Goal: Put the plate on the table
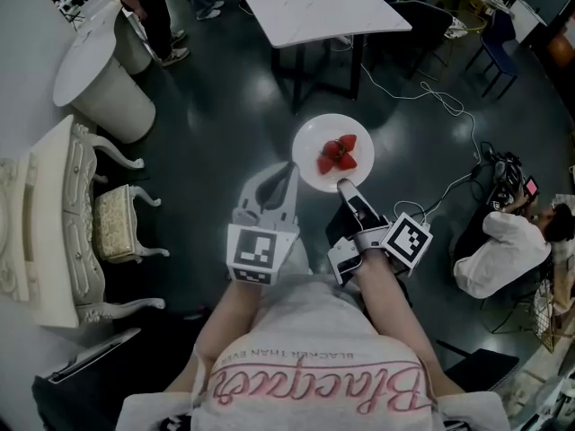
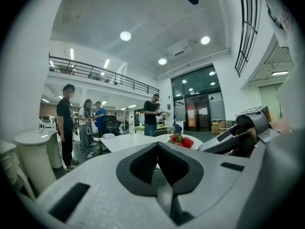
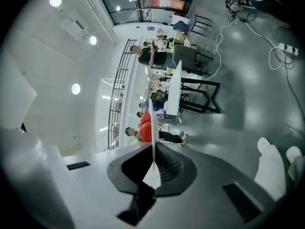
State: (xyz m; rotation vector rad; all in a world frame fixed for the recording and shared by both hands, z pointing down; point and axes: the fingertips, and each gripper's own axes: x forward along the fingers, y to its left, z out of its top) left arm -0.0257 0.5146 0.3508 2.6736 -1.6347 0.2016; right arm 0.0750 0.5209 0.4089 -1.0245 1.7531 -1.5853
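A round white plate (image 1: 313,140) carrying red strawberries (image 1: 337,153) hangs in the air over the dark floor. My right gripper (image 1: 344,187) is shut on its near rim. In the right gripper view the plate (image 3: 152,128) runs edge-on between the jaws, strawberries (image 3: 145,125) on its left side. My left gripper (image 1: 289,171) hovers just left of the plate, shut and holding nothing. From the left gripper view, the strawberries (image 2: 180,140) show just past its tips. The white rectangular table (image 1: 323,7) stands ahead, beyond the plate.
A white ornate bench (image 1: 54,232) and a cushioned stool (image 1: 117,223) stand at the left, a round white pedestal table (image 1: 94,70) behind them. Cables (image 1: 449,106) trail across the floor at right, where a person (image 1: 503,250) sits. People stand beyond the table.
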